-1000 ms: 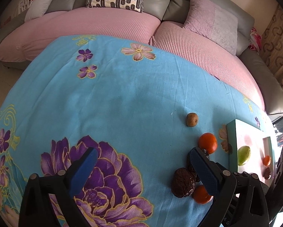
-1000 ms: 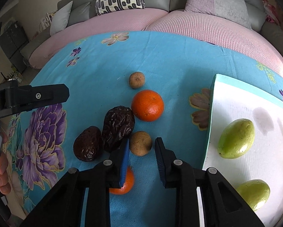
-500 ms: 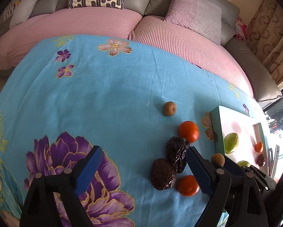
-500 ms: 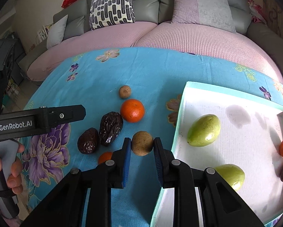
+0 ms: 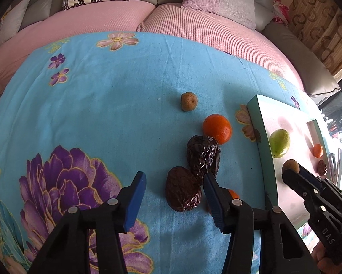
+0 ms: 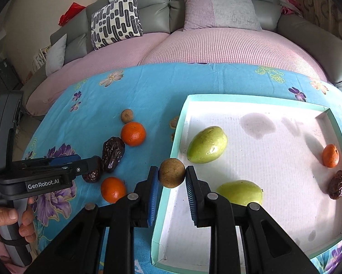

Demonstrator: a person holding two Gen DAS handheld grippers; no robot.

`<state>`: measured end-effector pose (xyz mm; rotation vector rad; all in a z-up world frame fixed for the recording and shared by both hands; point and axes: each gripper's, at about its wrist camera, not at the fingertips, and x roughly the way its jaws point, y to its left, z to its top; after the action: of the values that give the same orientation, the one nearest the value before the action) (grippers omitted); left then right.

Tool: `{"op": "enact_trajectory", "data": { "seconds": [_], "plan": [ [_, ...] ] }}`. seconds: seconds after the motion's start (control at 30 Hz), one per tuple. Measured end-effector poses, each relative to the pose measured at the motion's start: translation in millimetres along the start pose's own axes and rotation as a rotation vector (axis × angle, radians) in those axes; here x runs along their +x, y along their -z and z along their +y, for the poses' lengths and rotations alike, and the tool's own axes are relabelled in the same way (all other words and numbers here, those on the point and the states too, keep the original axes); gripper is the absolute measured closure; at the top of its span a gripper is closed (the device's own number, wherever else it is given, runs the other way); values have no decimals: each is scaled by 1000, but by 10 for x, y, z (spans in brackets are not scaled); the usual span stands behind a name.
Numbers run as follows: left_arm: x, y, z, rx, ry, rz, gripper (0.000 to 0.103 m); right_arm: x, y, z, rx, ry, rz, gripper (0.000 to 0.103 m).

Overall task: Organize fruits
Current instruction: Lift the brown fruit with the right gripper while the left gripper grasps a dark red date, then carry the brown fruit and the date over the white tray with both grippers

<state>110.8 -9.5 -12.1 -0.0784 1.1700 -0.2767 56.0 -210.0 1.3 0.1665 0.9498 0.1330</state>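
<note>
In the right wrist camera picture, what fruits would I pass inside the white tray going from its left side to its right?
Upper green fruit → lower green fruit → small orange → dark wrinkled date, all inside the tray.

Black grippers, blue-padded fingers, "GenRobot.AI" lettering.

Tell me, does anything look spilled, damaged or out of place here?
Nothing spilled or damaged. The only oddity is grey smudges staining the box's white floor. Loose fruit on the blue cloth simply awaits sorting.
</note>
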Motion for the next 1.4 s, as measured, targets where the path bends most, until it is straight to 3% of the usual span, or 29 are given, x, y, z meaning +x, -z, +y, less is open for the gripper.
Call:
{"op": "enact_trajectory", "data": {
  "seconds": [0.17,0.43,0.83,1.03,1.4],
  "plan": [
    [23,29,-58,22,15,6,64,3,-3,-43,18,0,-2,78],
    [78,30,-107,41,12,18,65,-36,-8,-94,31,5,-12,78],
    [-298,-12,-84,44,54,-90,66,-243,-40,-300,76,43,-57,78],
    [-492,-84,-243,73,85,-151,66,-422,-41,-602,134,114,-83,78],
    [-527,-8,-803,218,152,-151,66,-785,90,-1292,289,274,-120,78]
  ]
}}
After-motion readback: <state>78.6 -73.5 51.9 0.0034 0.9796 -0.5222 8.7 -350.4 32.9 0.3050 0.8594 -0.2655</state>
